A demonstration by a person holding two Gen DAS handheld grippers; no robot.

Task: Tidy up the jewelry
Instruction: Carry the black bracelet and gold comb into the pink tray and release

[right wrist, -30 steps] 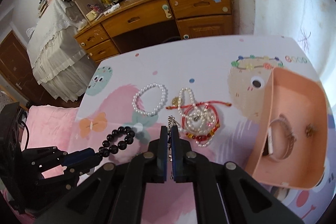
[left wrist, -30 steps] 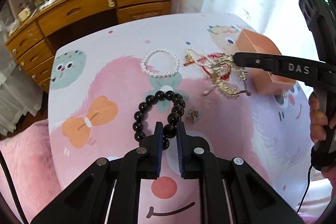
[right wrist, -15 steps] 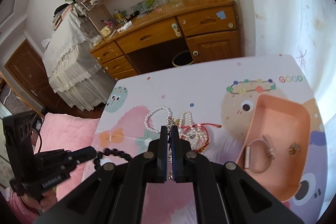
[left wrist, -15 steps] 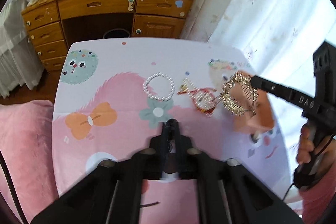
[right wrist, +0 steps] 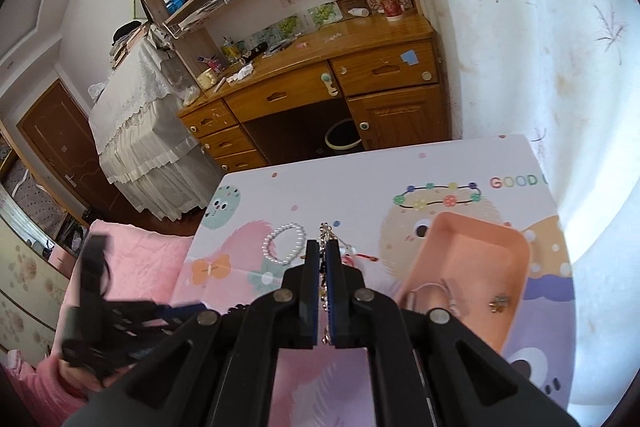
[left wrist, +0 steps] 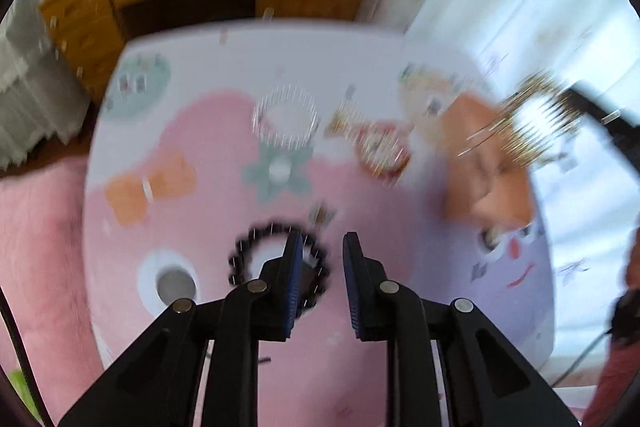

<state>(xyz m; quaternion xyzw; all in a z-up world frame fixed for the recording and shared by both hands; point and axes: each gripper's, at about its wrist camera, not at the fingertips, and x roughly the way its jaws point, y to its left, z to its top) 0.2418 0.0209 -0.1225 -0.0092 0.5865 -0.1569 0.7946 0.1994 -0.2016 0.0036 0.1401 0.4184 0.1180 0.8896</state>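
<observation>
Jewelry in L wrist view, all blurred: black bead bracelet (left wrist: 276, 263) lies on the cartoon mat (left wrist: 192, 131) partly behind the L gripper (left wrist: 320, 247), whose jaws have just been spreading w/ nothing between them; white pearl bracelet (left wrist: 286, 119) and red/pearl tangle (left wrist: 380, 151) farther off, peach tray (left wrist: 484, 195) to the right, gold chain (left wrist: 524, 131) hanging over it. R wrist view: R gripper (right wrist: 322, 267) pressed together, pinching the gold chain, tray near right w/ a bangle (right wrist: 432, 293) and small charm (right wrist: 498, 303) inside.

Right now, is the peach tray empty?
No, the peach tray already holds a pale bangle and a small gold charm.
</observation>
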